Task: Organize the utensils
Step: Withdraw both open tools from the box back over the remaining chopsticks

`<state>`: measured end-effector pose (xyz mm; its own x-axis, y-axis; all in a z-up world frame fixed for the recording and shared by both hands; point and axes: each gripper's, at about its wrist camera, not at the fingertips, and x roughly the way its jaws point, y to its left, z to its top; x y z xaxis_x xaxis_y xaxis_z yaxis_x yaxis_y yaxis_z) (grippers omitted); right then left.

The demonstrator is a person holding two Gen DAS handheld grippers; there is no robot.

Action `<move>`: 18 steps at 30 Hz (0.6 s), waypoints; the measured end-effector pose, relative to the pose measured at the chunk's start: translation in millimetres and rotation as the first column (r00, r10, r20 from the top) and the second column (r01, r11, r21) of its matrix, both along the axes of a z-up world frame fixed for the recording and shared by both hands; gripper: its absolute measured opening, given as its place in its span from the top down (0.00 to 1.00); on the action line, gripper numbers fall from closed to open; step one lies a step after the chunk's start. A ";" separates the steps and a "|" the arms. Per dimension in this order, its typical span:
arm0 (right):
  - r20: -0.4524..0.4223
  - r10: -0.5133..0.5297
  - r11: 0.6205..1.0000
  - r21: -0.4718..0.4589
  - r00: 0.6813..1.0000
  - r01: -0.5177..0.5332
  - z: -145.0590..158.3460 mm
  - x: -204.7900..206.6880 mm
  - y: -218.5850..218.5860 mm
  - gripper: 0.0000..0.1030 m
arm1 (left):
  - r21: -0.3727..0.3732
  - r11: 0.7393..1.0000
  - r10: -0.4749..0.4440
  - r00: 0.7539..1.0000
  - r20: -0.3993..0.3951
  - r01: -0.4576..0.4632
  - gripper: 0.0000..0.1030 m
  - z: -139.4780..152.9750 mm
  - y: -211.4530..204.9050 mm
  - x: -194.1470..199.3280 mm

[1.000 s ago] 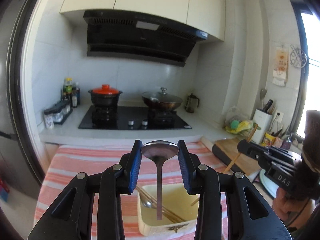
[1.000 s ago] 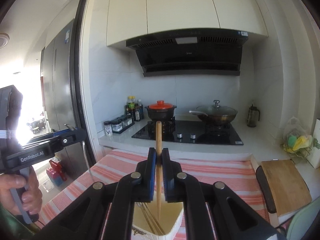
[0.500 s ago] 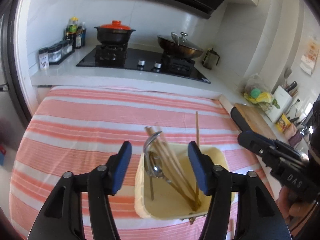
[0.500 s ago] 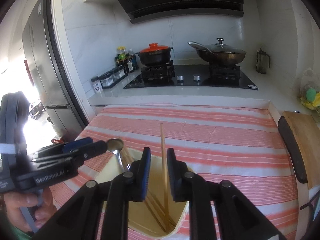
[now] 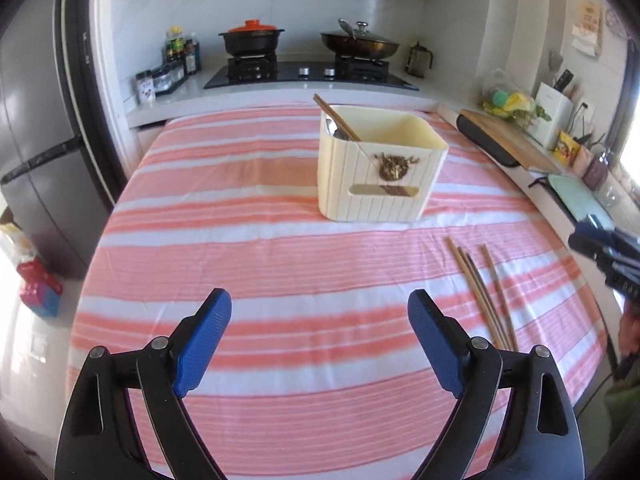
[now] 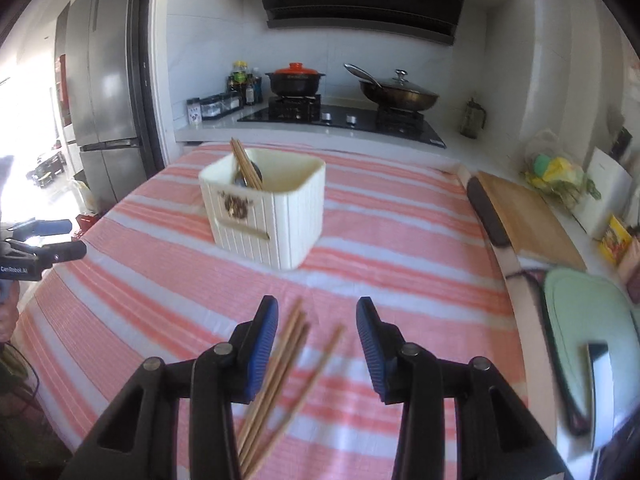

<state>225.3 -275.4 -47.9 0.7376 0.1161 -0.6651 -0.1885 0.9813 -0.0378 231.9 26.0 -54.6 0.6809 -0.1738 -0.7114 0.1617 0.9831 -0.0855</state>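
Observation:
A cream utensil box [image 5: 382, 164] [image 6: 264, 208] stands on the pink striped cloth [image 5: 280, 264]. A metal spoon [image 5: 334, 130] and brown chopsticks [image 5: 336, 120] [image 6: 246, 168] lean in its far left corner. Several loose chopsticks [image 5: 480, 292] [image 6: 288, 360] lie on the cloth in front of the box. My left gripper [image 5: 319, 300] hovers over bare cloth, its jaws opening wide with nothing between them. My right gripper [image 6: 317, 306] is just above the loose chopsticks; its jaws are opening and the sticks lie between the fingers, untouched.
Behind the table is a stove with a red-lidded pot [image 5: 252, 36] and a lidded wok [image 5: 360, 42]. A wooden cutting board [image 6: 528, 216] and a pale green mat [image 6: 588, 320] lie on the right. Spice jars [image 5: 160, 80] and a fridge [image 6: 104, 80] stand on the left.
The spoon and the chopstick were let go into the box. Both grippers then drew back from it and sank toward the cloth with their jaws widening. The right one now hangs over the loose chopsticks.

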 end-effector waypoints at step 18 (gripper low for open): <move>-0.091 -0.165 0.976 0.128 0.982 0.176 -58.9 -80.2 -20.2 0.60 | 0.101 0.994 0.035 0.999 0.029 -0.038 0.09 -29.3 -42.4 -35.6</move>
<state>145.1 -295.5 -106.9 0.6998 0.0856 -0.7092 -0.0148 0.9943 0.1054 196.3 -16.4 -84.0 0.7049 -0.0766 -0.7052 0.1265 0.9918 0.0188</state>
